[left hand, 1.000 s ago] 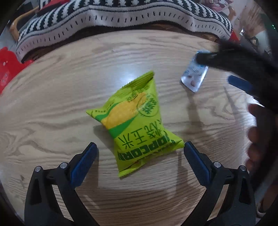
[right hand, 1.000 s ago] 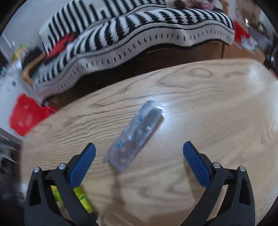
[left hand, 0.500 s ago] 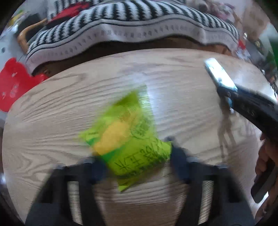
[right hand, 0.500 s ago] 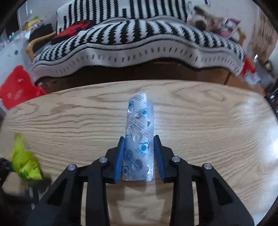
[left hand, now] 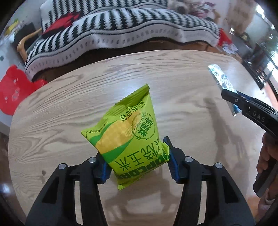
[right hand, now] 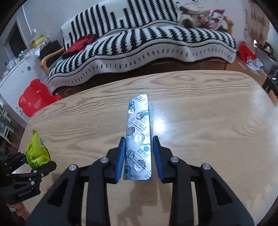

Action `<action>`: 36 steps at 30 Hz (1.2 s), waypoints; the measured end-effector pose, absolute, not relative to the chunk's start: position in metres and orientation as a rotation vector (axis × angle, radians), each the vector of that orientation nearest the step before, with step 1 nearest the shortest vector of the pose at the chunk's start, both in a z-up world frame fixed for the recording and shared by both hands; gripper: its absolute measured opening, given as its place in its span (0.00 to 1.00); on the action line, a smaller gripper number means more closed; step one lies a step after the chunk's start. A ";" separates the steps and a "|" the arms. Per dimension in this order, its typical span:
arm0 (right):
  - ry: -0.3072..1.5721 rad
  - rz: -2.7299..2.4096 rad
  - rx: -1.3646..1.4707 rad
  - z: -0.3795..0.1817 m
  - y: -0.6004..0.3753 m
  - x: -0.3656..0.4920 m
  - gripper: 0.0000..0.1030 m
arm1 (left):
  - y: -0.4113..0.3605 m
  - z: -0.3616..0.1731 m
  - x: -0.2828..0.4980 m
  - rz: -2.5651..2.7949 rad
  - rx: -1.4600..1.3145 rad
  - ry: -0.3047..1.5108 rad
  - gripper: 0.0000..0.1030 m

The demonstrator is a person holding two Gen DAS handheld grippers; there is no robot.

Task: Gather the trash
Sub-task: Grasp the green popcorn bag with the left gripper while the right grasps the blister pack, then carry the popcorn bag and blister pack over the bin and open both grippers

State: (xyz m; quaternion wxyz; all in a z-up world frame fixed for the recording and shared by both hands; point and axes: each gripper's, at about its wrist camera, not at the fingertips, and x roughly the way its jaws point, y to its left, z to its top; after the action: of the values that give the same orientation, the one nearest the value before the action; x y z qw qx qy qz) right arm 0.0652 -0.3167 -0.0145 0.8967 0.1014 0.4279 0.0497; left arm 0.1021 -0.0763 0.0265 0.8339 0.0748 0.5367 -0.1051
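My left gripper (left hand: 137, 161) is shut on a green and yellow popcorn bag (left hand: 128, 137) and holds it lifted above the wooden table (left hand: 60, 107). The bag also shows at the left of the right wrist view (right hand: 35, 151), clamped in the left gripper (right hand: 33, 166). My right gripper (right hand: 139, 156) is shut on a silver pill blister pack (right hand: 139, 132) that points forward, raised over the table (right hand: 208, 121). In the left wrist view the right gripper (left hand: 232, 99) is at the far right with the blister pack (left hand: 220, 78).
A sofa with a black and white striped blanket (right hand: 139, 43) stands beyond the table's far edge. A red bear-shaped stool (right hand: 33, 99) sits on the floor at the left. A stuffed toy (right hand: 191, 10) lies on the sofa.
Both grippers were open above their items a second ago. Each has closed on its item and lifted it off the table.
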 end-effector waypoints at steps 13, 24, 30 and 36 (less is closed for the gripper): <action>0.832 -0.026 0.203 0.032 -0.408 -0.111 0.31 | -0.202 0.054 -0.054 -0.422 0.261 1.081 0.51; 0.857 -0.170 0.284 -0.021 -0.506 -0.308 0.31 | -0.309 0.030 -0.196 -0.665 0.362 1.064 0.51; 0.998 -0.226 0.413 -0.130 -0.542 -0.368 0.32 | -0.361 -0.064 -0.258 -0.769 0.409 1.213 0.51; 1.136 -0.287 0.572 -0.229 -0.569 -0.384 0.32 | -0.400 -0.148 -0.274 -0.796 0.534 1.315 0.51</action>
State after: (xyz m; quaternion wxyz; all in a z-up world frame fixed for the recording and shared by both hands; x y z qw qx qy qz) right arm -0.3836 -0.5695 -0.2292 0.7950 0.2662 0.5285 -0.1335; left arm -0.2744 -0.3995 -0.1480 0.6869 0.2386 0.5872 -0.3556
